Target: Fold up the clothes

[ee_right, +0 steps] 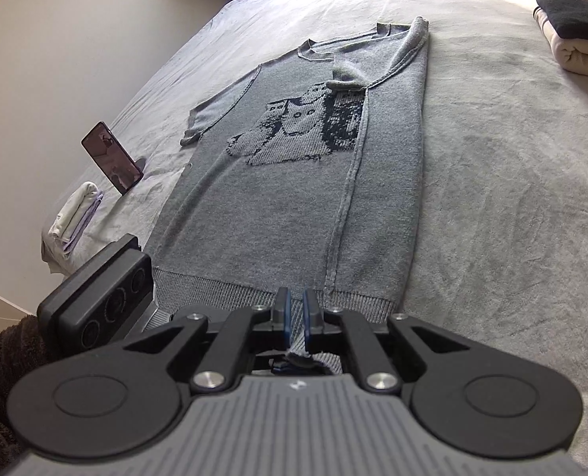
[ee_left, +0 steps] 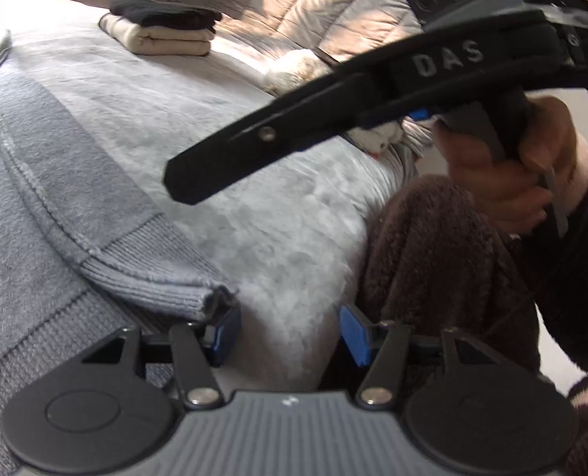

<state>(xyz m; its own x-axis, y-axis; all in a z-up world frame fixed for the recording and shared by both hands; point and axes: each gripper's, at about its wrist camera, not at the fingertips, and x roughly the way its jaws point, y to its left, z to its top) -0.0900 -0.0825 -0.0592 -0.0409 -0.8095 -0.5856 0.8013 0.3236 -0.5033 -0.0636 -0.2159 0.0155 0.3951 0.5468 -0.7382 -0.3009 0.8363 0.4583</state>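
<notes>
Grey sweater [ee_right: 294,182] lies flat on the bed [ee_right: 492,158], one side already folded in along its length. Right tool [ee_right: 295,309] is clenched on the ribbed hem. Left tool [ee_left: 290,333] stands released, pads apart, the hem's corner just beside its left pad, nothing gripped.

Grippers: the left gripper [ee_left: 290,333] and right gripper [ee_right: 297,313] were black with blue pads and silver screws.
Marking: "DAS".
Sleeve [ee_left: 587,182]: fuzzy, dark brown, with a pink cuff.
</notes>
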